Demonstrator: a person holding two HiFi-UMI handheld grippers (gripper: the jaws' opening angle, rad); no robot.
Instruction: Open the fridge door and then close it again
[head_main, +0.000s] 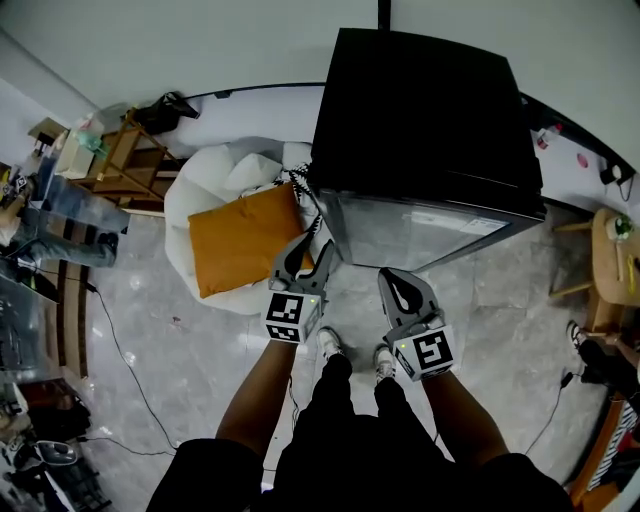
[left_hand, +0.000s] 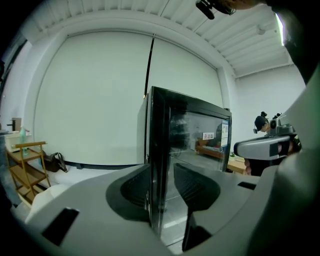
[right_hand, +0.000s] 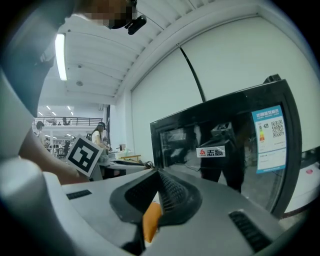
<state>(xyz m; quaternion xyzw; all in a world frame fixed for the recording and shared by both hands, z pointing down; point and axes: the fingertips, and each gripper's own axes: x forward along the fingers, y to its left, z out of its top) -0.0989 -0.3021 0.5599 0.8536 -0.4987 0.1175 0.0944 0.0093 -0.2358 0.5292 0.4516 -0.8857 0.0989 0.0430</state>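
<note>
A black fridge (head_main: 430, 110) with a glass door (head_main: 420, 225) stands in front of me, and the door looks flush against the cabinet. My left gripper (head_main: 312, 250) is at the door's left front corner. In the left gripper view it (left_hand: 162, 175) is open, with the door's dark vertical edge (left_hand: 159, 150) between its jaws; the right pad stands clear of the edge. My right gripper (head_main: 400, 280) hovers just short of the door front. In the right gripper view it (right_hand: 159, 174) is shut on nothing and points at the labelled glass (right_hand: 225, 145).
A white beanbag (head_main: 215, 180) with an orange cushion (head_main: 245, 240) lies left of the fridge, close to my left gripper. A wooden shelf (head_main: 125, 160) stands further left and a wooden table (head_main: 612, 250) at the right. Cables run over the tiled floor (head_main: 200, 340).
</note>
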